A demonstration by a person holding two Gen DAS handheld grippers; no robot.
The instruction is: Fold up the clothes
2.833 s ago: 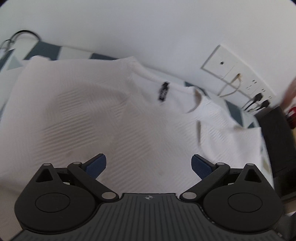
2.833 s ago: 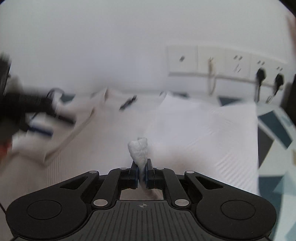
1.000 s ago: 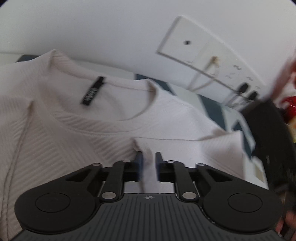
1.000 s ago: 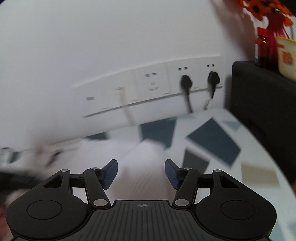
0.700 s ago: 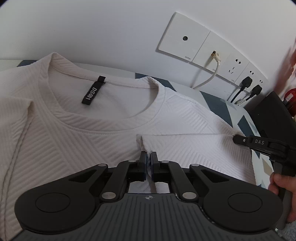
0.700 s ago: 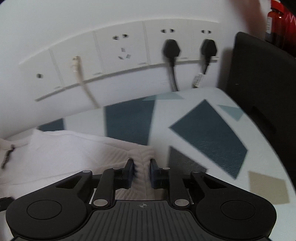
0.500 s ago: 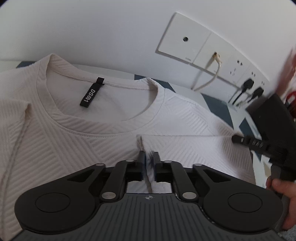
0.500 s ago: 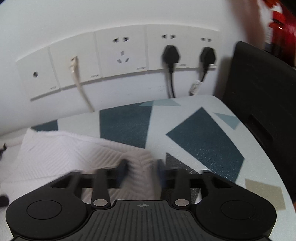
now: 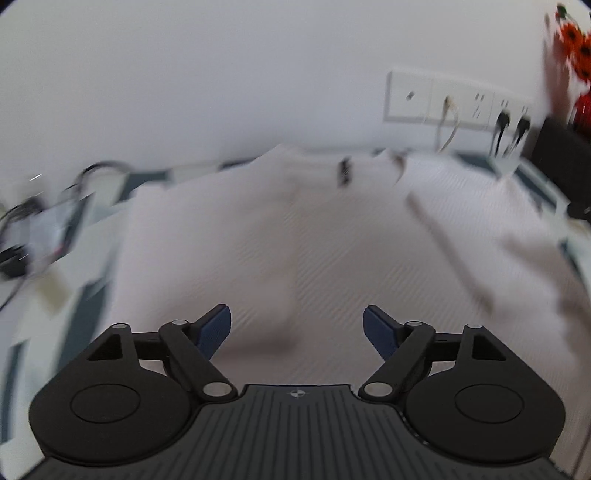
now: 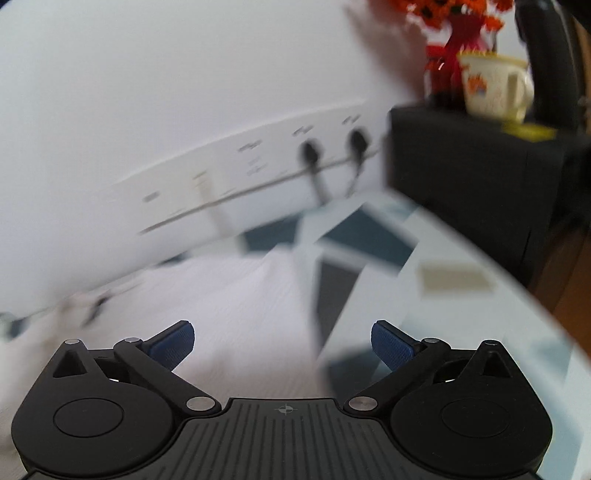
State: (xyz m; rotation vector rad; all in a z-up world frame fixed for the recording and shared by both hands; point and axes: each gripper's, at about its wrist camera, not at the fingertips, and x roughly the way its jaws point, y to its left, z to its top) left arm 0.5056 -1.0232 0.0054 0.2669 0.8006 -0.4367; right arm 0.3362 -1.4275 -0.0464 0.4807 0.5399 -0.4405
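Both views are pretty smeared, so take the fine detail with a grain of salt.

Left gripper (image 9: 297, 328): its jaws have just been opening and now sit wide apart, blue pads (image 9: 216, 326) clear on both sides, nothing pinched between them. The white ribbed shirt (image 9: 314, 236) lies spread flat on the table, filling the space between and ahead of the fingers. Its collar with the small dark neck label (image 9: 345, 171) is way out past the fingertips, close to the wall. A fold edge runs diagonally off ahead and to the right of the right finger. Off past the left finger there's a blurry tangle of dark cables (image 9: 40, 218) on the patterned tabletop (image 9: 92, 295).

Right gripper (image 10: 282, 341): same deal, its jaws have just been opening, fingers spread as wide as they go, empty. The shirt's edge lies below and ahead of the left finger, reaching roughly to the middle of the gap; under the right finger it's just bare tabletop with the blue and grey geometric pattern. Straight ahead on the wall is the row of outlets (image 10: 258, 162) with two black plugs (image 10: 310, 151) in it. Ahead and to the right is a black box (image 10: 472, 173) with a cream mug (image 10: 491, 86) and something red-orange with flowers (image 10: 450, 33) on top.
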